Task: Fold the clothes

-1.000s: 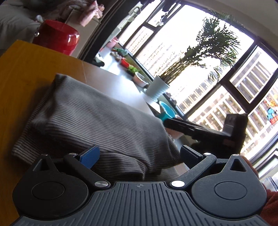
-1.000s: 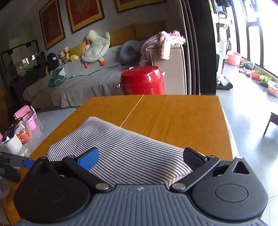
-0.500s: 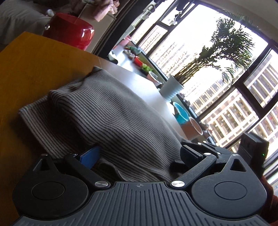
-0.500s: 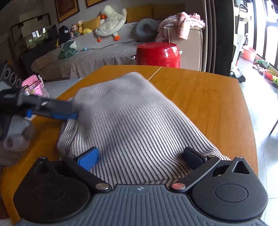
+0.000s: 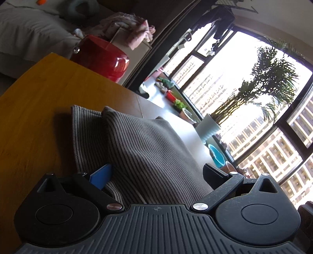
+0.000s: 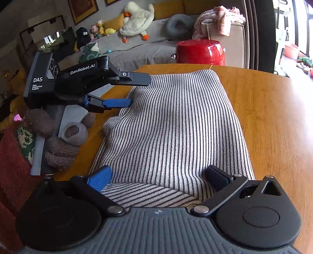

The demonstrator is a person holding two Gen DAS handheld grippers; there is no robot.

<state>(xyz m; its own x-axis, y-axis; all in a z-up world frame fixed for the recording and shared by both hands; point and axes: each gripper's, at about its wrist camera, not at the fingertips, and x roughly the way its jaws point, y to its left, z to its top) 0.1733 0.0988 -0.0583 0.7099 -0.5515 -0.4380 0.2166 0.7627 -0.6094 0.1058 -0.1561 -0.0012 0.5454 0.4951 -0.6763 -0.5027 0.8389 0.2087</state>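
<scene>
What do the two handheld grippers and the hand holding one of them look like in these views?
Each gripper is matte black with a ribbed grey base, two round pivot housings and silver pins. The left gripper has one blue-padded finger and one black; its body reads "GenRobot.AI" and "DAS". The right gripper matches. The hand wears a brown knitted glove and a red patterned sleeve.

Striped garment (image 6: 176, 125) now folded, seemingly.

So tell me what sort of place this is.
Most likely a home living room: a sofa with a plush duck, framed pictures above it, and a wooden table holding the striped garment.
</scene>
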